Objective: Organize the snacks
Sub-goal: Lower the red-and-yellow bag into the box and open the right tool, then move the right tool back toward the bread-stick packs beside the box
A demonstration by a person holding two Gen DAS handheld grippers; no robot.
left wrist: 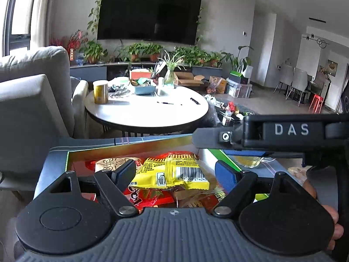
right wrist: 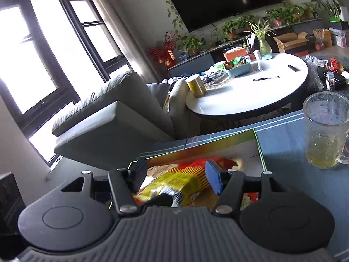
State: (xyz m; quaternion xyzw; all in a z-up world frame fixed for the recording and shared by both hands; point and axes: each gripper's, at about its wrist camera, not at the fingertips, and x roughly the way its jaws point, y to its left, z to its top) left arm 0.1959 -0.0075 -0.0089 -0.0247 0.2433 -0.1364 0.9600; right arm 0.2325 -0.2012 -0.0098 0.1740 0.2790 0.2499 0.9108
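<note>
Both tools stand open over the snack box [left wrist: 91, 152]: left tool [left wrist: 174, 172] empty, right tool [right wrist: 177, 174] straddling the yellow packet [right wrist: 174, 183] without gripping.

Snack packets [left wrist: 174, 174] lie piled in an open box [left wrist: 122, 150] on a cloth-covered table [right wrist: 283, 144]. A glass mug [right wrist: 325, 131] stands on the cloth right of the box. Behind them sits a round table [left wrist: 148, 113], a sofa [left wrist: 32, 87] to its left, and a wall-mounted television [left wrist: 148, 13] beyond.
</note>
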